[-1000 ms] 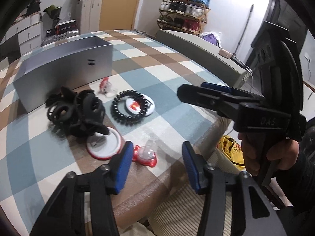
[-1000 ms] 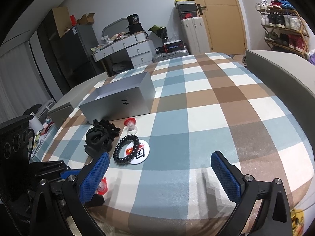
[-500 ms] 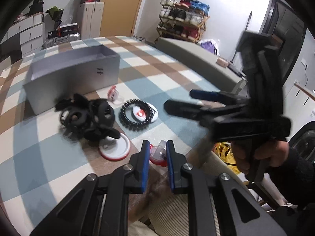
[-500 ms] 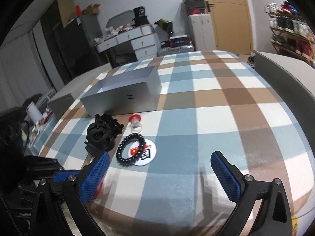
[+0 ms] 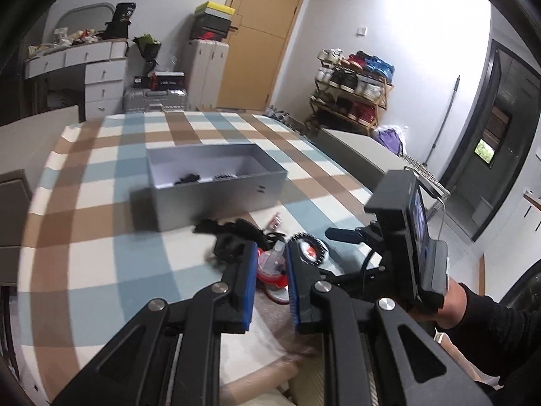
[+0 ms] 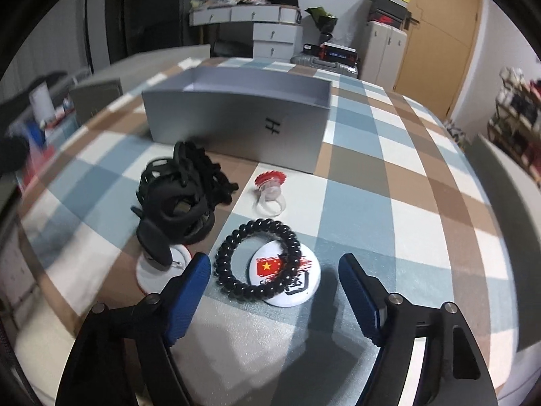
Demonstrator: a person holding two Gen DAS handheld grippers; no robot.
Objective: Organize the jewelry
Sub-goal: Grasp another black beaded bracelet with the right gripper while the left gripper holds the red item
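Note:
My left gripper [image 5: 270,267] is shut on a red and clear toy ring [image 5: 270,265] and holds it above the table. The open grey box [image 5: 216,186] lies beyond it, with a few dark pieces inside. My right gripper [image 6: 275,291] is open and empty, low over a black bead bracelet [image 6: 258,260] that rests on a white flag badge [image 6: 287,279]. A second red toy ring [image 6: 270,191] sits in front of the grey box [image 6: 236,125]. A pile of black hair clips and ties [image 6: 179,196] lies to its left, above another white badge [image 6: 159,272].
The table has a blue, brown and white checked cloth [image 6: 389,203]. The right gripper's body and the hand that holds it [image 5: 412,247] stand close on the right in the left wrist view. Drawers, suitcases and a shoe rack stand beyond the table.
My left gripper has shut on the red toy ring and lifted it off the table. My right gripper has moved down and closer to the bracelet and badge, still open.

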